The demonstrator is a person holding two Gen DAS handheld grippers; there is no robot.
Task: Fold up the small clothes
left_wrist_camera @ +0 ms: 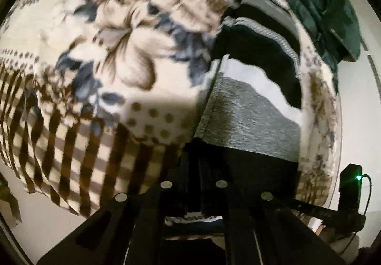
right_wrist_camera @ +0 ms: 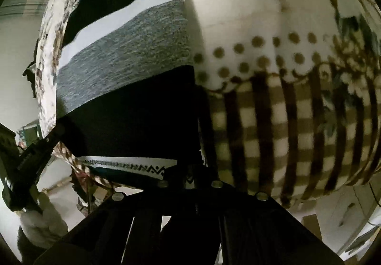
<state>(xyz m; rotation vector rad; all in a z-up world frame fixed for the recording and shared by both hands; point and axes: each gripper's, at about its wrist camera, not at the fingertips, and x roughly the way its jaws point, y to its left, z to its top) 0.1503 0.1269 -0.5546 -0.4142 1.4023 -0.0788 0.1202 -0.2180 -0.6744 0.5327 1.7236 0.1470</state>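
Left wrist view. Striped garment [left_wrist_camera: 247, 108]: black, white and grey bands, lying on a floral blanket [left_wrist_camera: 114, 46] with dotted and checked borders, right of centre. Left hand-held gripper [left_wrist_camera: 194, 184]: fingers drawn close together at the garment's near black hem, apparently pinching it; the contact itself is dark and blurred. Dark green cloth [left_wrist_camera: 321, 8]: bunched at far right, apart from the work. A black device [left_wrist_camera: 351, 191] with a green light sits at the right edge.

Right wrist view. The garment [right_wrist_camera: 123, 60] fills the left half, a patterned white band along its near edge; the blanket [right_wrist_camera: 297, 110] lies to its right. Right hand-held gripper [right_wrist_camera: 190, 177]: narrow, at the near hem's right corner, seemingly gripping it. The left gripper tool [right_wrist_camera: 26, 169] appears at near left, held in a white-gloved hand [right_wrist_camera: 40, 222]. Judgement: both corners are held so the hem can be carried evenly over for a fold.
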